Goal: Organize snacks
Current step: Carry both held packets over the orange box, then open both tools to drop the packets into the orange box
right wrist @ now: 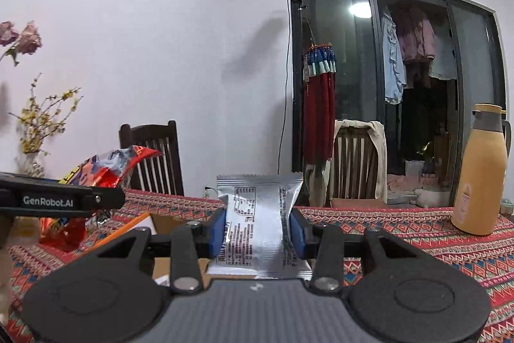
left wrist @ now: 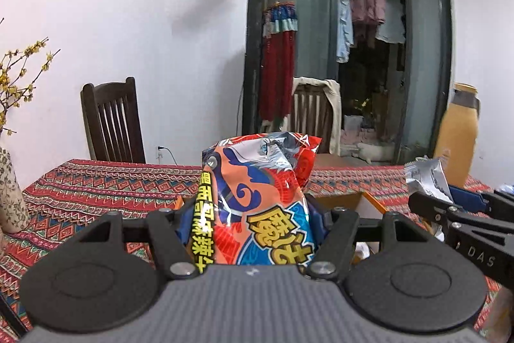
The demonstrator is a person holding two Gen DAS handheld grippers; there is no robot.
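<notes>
My left gripper (left wrist: 250, 214) is clamped on one orange-red snack bag (left wrist: 257, 198), frame center. Right gripper (right wrist: 257, 233) is pinched on one silver packet (right wrist: 257, 224), also center. Both are held above an open cardboard box (right wrist: 167, 222) on the patterned tablecloth (right wrist: 417, 230). Two chairs behind; one thermos (right wrist: 478, 176) at right.

Open cardboard box (right wrist: 160, 222) below both tools; thermos (right wrist: 481, 172) blocks far right; tablecloth (right wrist: 401, 224) between lies bare.
</notes>
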